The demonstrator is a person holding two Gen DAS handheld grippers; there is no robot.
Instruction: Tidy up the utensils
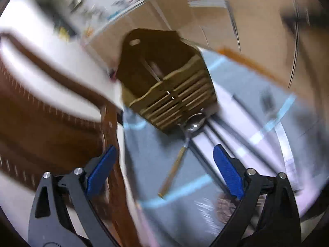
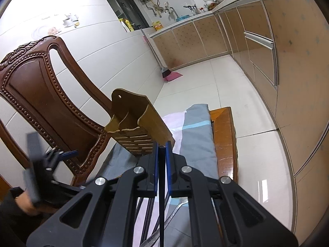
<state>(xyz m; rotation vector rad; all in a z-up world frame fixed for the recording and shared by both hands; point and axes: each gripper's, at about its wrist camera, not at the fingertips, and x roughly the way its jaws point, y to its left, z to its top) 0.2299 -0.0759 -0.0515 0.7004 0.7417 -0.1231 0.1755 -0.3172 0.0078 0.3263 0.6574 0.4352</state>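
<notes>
Black chopstick (image 2: 162, 195) clamped between right tongs (image 2: 162, 144) — holder (image 2: 133, 127) just beyond.

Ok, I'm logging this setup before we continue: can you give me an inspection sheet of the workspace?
Surface: wooden table partly covered by a grey, pink and blue cloth.
Job's things: wooden utensil holder standing on the cloth; spoon lying beside it; dark chopstick.
Clutter: nothing seen.
Grippers: left gripper open and empty, view blurred; right gripper shut on the chopstick.
Cables: nothing seen.
Surroundings: carved wooden chair, kitchen cabinets, broom and pink dustpan, tiled floor.
</notes>
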